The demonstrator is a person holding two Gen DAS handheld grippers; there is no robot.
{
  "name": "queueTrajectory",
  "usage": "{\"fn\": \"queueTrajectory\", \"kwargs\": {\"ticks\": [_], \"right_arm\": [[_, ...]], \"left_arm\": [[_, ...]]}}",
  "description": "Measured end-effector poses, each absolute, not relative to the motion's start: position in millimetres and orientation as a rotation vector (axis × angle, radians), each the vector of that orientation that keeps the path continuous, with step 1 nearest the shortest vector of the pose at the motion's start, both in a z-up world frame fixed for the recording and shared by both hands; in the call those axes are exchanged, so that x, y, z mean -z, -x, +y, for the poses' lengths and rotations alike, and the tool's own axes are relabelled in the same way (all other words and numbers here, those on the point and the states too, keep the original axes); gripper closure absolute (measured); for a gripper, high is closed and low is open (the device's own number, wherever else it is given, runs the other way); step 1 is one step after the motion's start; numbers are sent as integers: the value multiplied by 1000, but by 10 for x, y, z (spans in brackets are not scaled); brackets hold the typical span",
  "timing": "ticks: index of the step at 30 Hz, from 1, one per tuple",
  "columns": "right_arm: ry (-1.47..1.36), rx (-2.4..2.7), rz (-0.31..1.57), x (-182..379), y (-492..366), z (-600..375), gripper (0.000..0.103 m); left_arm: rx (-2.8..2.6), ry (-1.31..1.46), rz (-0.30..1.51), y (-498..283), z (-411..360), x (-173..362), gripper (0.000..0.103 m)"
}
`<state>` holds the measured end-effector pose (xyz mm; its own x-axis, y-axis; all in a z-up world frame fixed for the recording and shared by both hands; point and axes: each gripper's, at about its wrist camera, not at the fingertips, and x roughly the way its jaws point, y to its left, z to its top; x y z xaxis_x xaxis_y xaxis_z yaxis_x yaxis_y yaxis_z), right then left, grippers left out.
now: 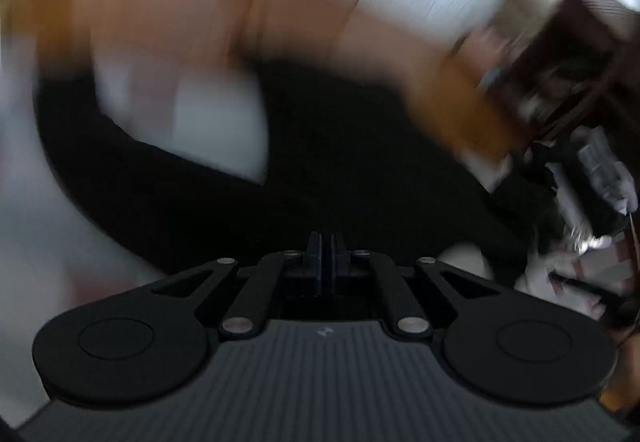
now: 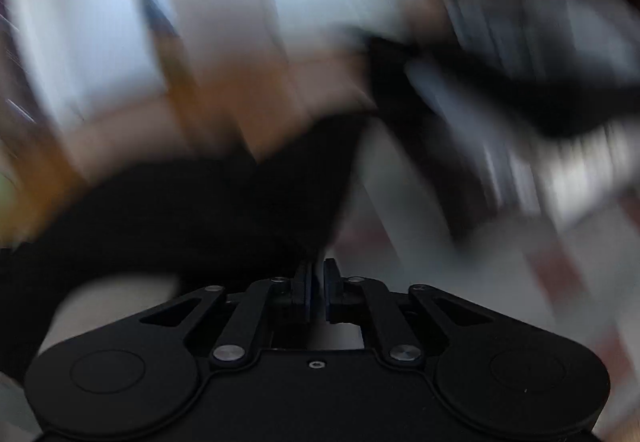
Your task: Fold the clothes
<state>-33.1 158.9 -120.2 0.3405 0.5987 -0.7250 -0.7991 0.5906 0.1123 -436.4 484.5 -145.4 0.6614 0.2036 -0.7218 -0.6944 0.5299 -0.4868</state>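
Both views are heavily motion-blurred. A black garment (image 1: 340,162) spreads in front of my left gripper (image 1: 326,242), whose jaws are closed together with the cloth right at their tips. In the right wrist view the same black garment (image 2: 200,210) hangs to the left and runs down to my right gripper (image 2: 318,270), whose jaws stand nearly closed with cloth at the tips. A black strip of the garment (image 2: 500,82) stretches to the upper right. The other gripper and hand show faintly at the right edge of the left wrist view (image 1: 600,178).
Blurred wooden furniture (image 1: 460,110) in orange-brown lies behind the garment. A pale surface (image 1: 48,222) shows at the left. Dark shelving (image 1: 580,54) stands at the upper right. Pale floor with reddish patches (image 2: 540,266) shows in the right wrist view.
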Motion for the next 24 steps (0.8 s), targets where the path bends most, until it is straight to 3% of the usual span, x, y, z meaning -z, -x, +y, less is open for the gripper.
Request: {"fn": "queueTrajectory", "kwargs": {"ticks": [2,5,7,9,12,16,24], "right_arm": [[284,-915,879,1431,292,1474,90],[270,-928,948,1645,234,1311,85],[250,-953,945,1608,202,1235,66],[216,-986,937,1574,197,1172,59],[191,-1051,946,1519,327,1195,58],[161,-1221,1051,1541,516,1289,59],[295,-1337,982,1606,996,2038,54]], "left_arm": [[-632,910,734,4397,4866,1844,100],[-681,823,760,4450,4762,1903,98],[-657,857,735,4471,4774,1920,91],[-634,890,711,4492,4785,1937,84],[-598,939,674,4524,4802,1963,79],[-571,932,693,4318,4731,1988,65],[-564,823,777,3945,4537,1902,64]]}}
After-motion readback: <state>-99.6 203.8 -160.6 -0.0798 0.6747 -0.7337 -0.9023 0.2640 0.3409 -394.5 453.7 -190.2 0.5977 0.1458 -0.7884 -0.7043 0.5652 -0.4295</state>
